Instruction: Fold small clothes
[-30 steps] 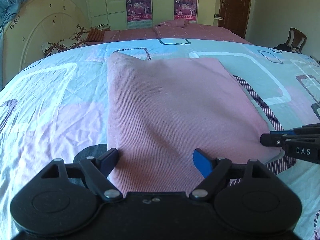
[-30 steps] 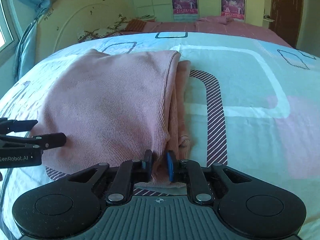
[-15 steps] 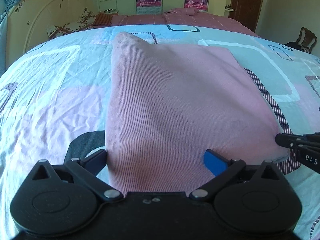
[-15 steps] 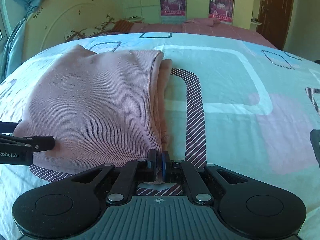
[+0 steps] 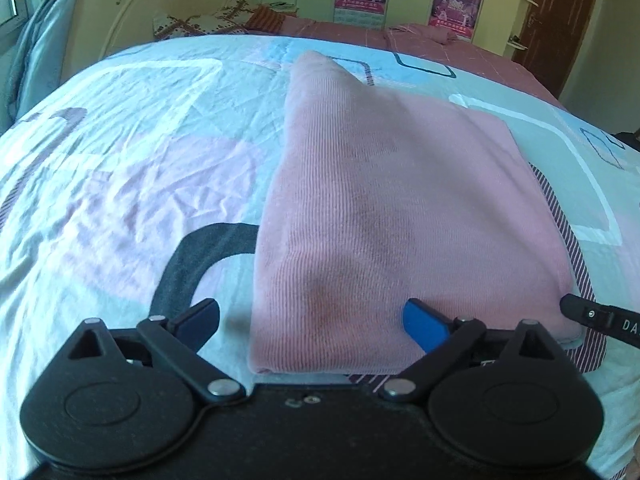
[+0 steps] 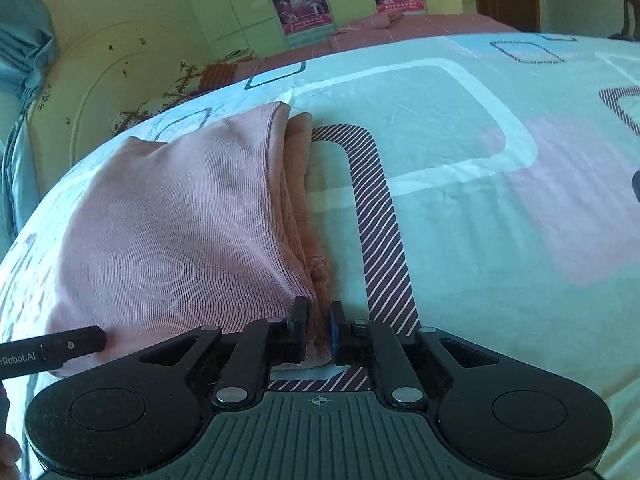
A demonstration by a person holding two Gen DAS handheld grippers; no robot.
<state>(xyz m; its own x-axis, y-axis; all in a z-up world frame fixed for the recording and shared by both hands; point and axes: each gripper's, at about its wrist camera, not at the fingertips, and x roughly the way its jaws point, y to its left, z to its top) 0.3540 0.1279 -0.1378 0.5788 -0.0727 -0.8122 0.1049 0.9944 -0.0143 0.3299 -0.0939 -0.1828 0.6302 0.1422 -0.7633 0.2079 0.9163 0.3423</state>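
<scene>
Folded pink knit garment flat on bed. Left tongs spread wide, jaws closing slightly, straddling near corner, gripping nothing. Right tongs easing apart, hem bunched between. Pinch corners evenly, lift together.

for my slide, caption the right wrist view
Right gripper pinching the folded pink garment's corner on the patterned bedsheet.

Both handheld grippers are matte black plastic: the left gripper with blue pads, round hubs and silver pivot screws, the right gripper with a ribbed grey base and crosshair mark.
</scene>
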